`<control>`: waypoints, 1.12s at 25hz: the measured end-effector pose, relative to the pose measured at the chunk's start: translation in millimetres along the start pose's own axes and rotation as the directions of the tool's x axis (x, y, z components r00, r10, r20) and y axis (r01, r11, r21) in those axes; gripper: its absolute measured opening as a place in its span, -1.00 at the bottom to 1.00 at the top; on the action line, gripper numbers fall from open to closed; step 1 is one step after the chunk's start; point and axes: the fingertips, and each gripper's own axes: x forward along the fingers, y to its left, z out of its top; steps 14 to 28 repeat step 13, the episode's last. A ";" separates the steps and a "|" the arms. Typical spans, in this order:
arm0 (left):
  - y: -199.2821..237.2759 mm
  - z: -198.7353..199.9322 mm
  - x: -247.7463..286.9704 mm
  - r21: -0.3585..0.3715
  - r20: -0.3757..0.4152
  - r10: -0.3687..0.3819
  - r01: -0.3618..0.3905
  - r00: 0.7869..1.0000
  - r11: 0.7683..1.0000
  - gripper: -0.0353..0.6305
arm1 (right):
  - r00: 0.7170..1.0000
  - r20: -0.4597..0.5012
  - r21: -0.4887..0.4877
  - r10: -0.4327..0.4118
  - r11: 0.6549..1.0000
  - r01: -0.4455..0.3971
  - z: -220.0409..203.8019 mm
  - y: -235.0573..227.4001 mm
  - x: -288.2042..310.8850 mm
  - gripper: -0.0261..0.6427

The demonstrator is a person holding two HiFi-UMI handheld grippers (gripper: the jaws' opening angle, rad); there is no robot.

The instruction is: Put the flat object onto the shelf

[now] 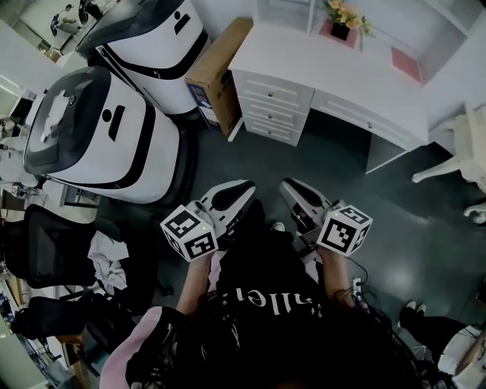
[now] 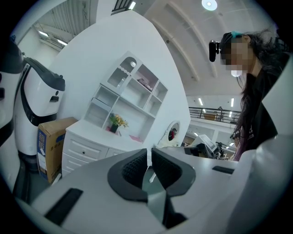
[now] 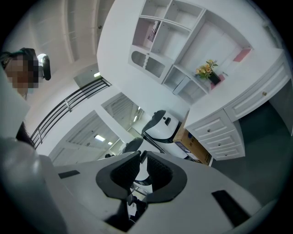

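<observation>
White table (image 1: 326, 68) upper right, pink flat object (image 1: 406, 63) untouched; left gripper (image 1: 241, 190) and right gripper (image 1: 292, 190) closed, empty, so likely approach first.

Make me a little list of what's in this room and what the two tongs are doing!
left tongs: shut, holding nothing
right tongs: shut, holding nothing
desk: white, with drawers
flowers: standing on the desk
pink flat thing: lying on the desk, not yet on the shelf
cardboard box: next to the desk's drawers
</observation>
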 end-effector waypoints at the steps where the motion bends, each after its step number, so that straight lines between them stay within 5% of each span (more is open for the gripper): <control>1: -1.5 -0.6 -1.1 0.004 -0.003 -0.001 0.001 1.000 1.000 -0.77 | 1.000 0.000 0.003 0.002 1.000 -0.002 -0.5 0.6 -0.9 -0.69; 28: -11.3 -2.8 7.1 0.010 -0.033 -0.015 0.015 0.999 1.000 -0.77 | 1.000 0.017 0.017 0.006 1.000 -0.007 0.7 -2.2 -11.8 -0.69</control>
